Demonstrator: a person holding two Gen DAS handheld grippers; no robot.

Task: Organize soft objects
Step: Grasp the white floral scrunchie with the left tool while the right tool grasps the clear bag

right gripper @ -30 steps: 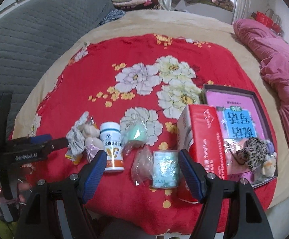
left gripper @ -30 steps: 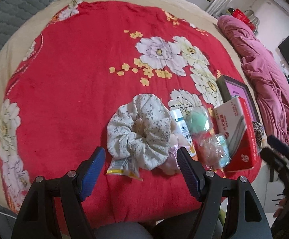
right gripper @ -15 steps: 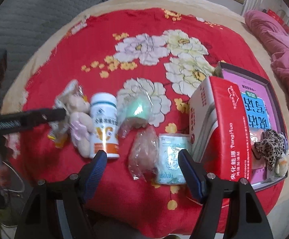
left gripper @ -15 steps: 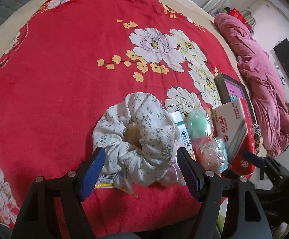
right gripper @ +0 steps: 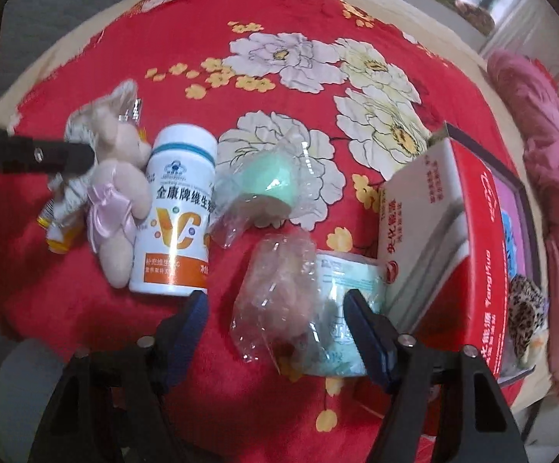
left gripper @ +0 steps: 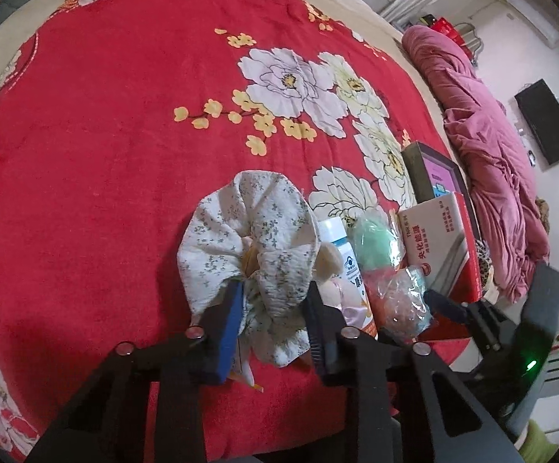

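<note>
Between the pads of our left tool (left gripper: pixel 273 312) sits the floral scrunchie (left gripper: pixel 248 247), its near folds pinched by the two fingers while the rest fans out ahead on the red flowered blanket (left gripper: pixel 86 154). Under the left finger a small yellow-edged packet (left gripper: pixel 246 374) pokes out; we cannot read it from the left wrist. Just right of that tool the beige plush bear (left gripper: pixel 327 260) shows only as a sliver behind the scrunchie.

From the right wrist we see what the left view hides: the bear (right gripper: pixel 115 193) in full, with a pink bow, lying against the white vitamin bottle (right gripper: pixel 179 216). There the scrunchie is mostly covered by the bear and by the left tool's black finger. Our right tool (right gripper: pixel 275 320) stands wide apart, gripping nothing, with a crinkled clear bag (right gripper: pixel 275 293) between its fingers and a pale blue packet (right gripper: pixel 345 308) under the right one. Ahead lies a mint-green item in plastic wrap (right gripper: pixel 271 181); to the right stands a red and white box (right gripper: pixel 445 231), and behind it a dark-framed tray (right gripper: pixel 526 208) holding a leopard-print soft thing (right gripper: pixel 522 312), cut off at the edge. The bag's contents are too blurred to name.
</note>
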